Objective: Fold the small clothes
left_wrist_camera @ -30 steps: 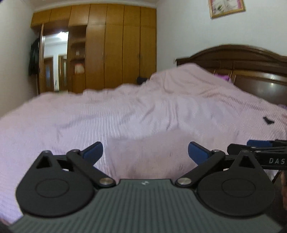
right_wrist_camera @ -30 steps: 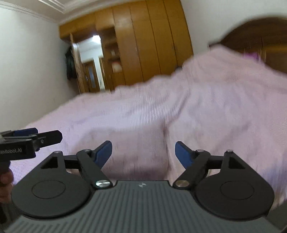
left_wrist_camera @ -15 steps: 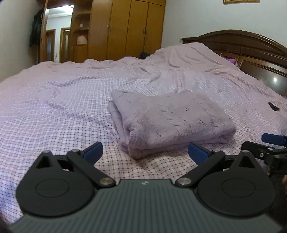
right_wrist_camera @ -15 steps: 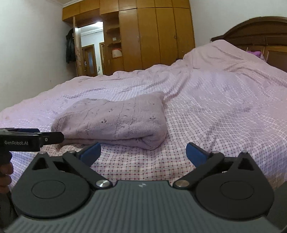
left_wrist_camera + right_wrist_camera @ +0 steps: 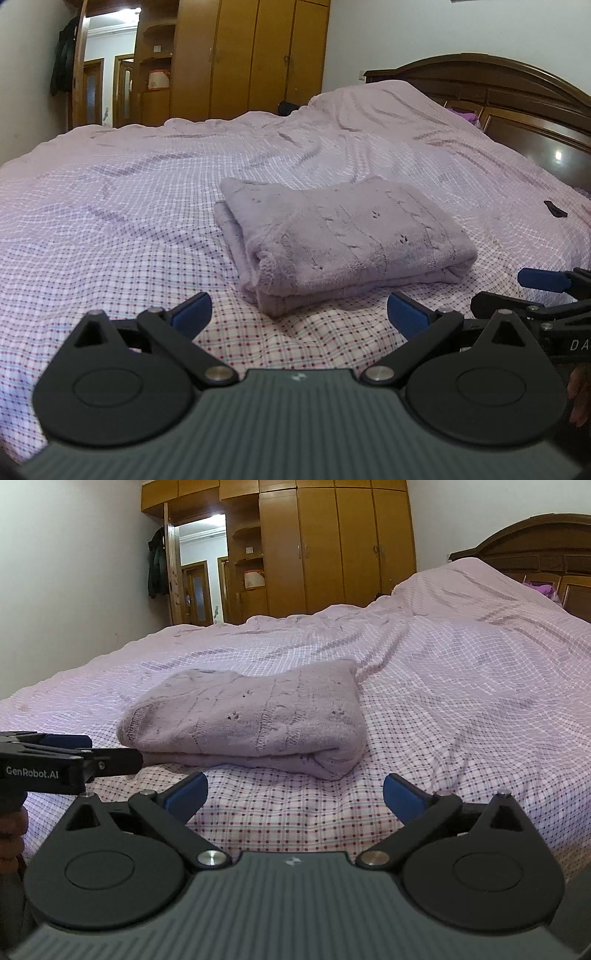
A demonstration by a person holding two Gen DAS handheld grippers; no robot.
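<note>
A lilac knitted garment (image 5: 340, 236) lies folded into a thick rectangle on the checked bedsheet (image 5: 110, 221). My left gripper (image 5: 299, 314) stands open just short of its near edge, nothing between the blue pads. The same garment (image 5: 251, 723) shows in the right wrist view, ahead and slightly left. My right gripper (image 5: 293, 795) is open wide over bare sheet, its pads holding nothing. Each gripper appears at the edge of the other's view: the right one (image 5: 543, 291) and the left one (image 5: 74, 757).
A small black object (image 5: 555, 209) lies on the sheet at the right. A dark wooden headboard (image 5: 517, 96) rises behind the bed, and wooden wardrobes (image 5: 332, 546) with an open doorway (image 5: 201, 572) line the far wall. A raised hump of bedding (image 5: 480, 590) sits near the headboard.
Both grippers have come down closer to the bed and the blurred views have steadied. The folded garment now lies in plain sight ahead. The right gripper's jaws spread wider.
</note>
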